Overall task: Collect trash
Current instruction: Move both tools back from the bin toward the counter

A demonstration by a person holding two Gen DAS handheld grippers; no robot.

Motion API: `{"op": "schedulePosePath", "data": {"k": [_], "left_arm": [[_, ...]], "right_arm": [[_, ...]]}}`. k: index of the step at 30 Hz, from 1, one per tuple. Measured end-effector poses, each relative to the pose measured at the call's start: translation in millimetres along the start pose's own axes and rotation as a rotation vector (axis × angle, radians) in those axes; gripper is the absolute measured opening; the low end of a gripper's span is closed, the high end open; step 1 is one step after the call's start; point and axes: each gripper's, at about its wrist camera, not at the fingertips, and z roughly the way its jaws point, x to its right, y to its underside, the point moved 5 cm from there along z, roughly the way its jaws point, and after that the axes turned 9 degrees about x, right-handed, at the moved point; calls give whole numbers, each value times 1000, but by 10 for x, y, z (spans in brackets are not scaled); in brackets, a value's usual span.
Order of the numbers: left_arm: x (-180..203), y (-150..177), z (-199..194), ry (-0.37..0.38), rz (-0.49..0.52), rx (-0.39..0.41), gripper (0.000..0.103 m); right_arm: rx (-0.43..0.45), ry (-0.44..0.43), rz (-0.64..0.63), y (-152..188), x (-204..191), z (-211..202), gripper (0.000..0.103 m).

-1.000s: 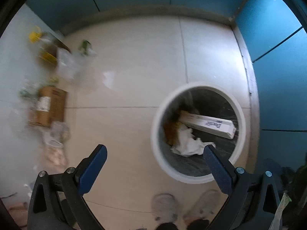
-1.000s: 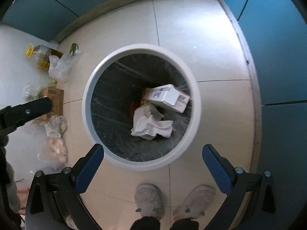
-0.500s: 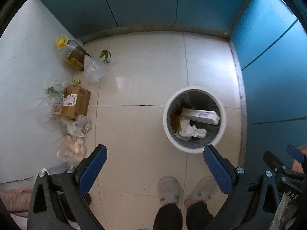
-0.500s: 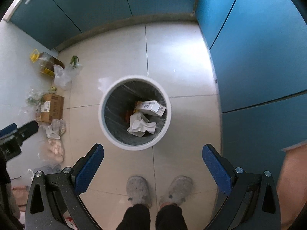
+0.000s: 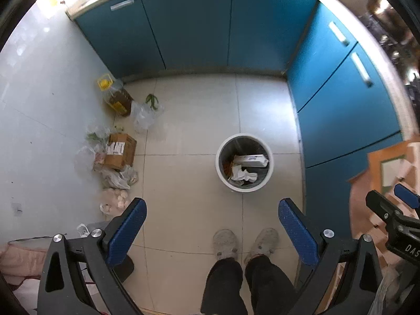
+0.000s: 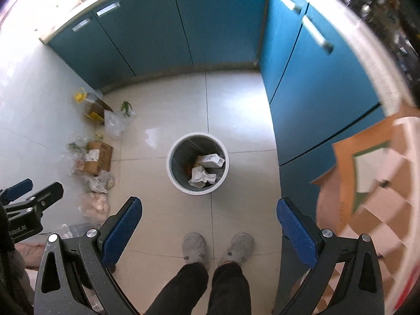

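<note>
A white round bin point(image 5: 219, 169) stands on the tiled floor, far below both grippers; it also shows in the right wrist view point(image 6: 173, 176). It holds a white carton point(image 5: 250, 160), crumpled white paper point(image 5: 242, 175) and something orange. My left gripper point(image 5: 212, 219) is open and empty, high above the floor. My right gripper point(image 6: 209, 216) is open and empty, likewise high up. Each gripper shows at the edge of the other's view.
Along the left wall lie a cardboard box point(image 5: 119, 151), a yellow-capped oil bottle point(image 5: 115, 95), clear plastic bags point(image 5: 143, 116) and a bag of pale round items point(image 5: 116, 199). Blue cabinets point(image 5: 199, 26) line the back and right. The person's slippered feet point(image 5: 244, 242) stand near the bin.
Both grippers have risen far up from just above the bin, staying open and empty. The bin now looks small, and the cabinets and countertop edge have come into view.
</note>
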Motion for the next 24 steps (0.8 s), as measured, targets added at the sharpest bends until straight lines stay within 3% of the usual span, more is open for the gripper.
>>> {"op": "schedulePosePath", "data": {"k": [8, 15, 18, 24], "left_arm": [[100, -17, -922, 20, 62, 93, 103], [473, -105, -1405, 46, 126, 197, 103], [864, -190, -1569, 68, 179, 239, 103], [2085, -121, -1726, 180, 316, 232, 103]], "right_arm": [[90, -18, 29, -17, -6, -1228, 103], [139, -94, 130, 110, 152, -1820, 103], [162, -120, 211, 156, 418, -1989, 103], [242, -61, 434, 488, 1580, -2466, 103]]}}
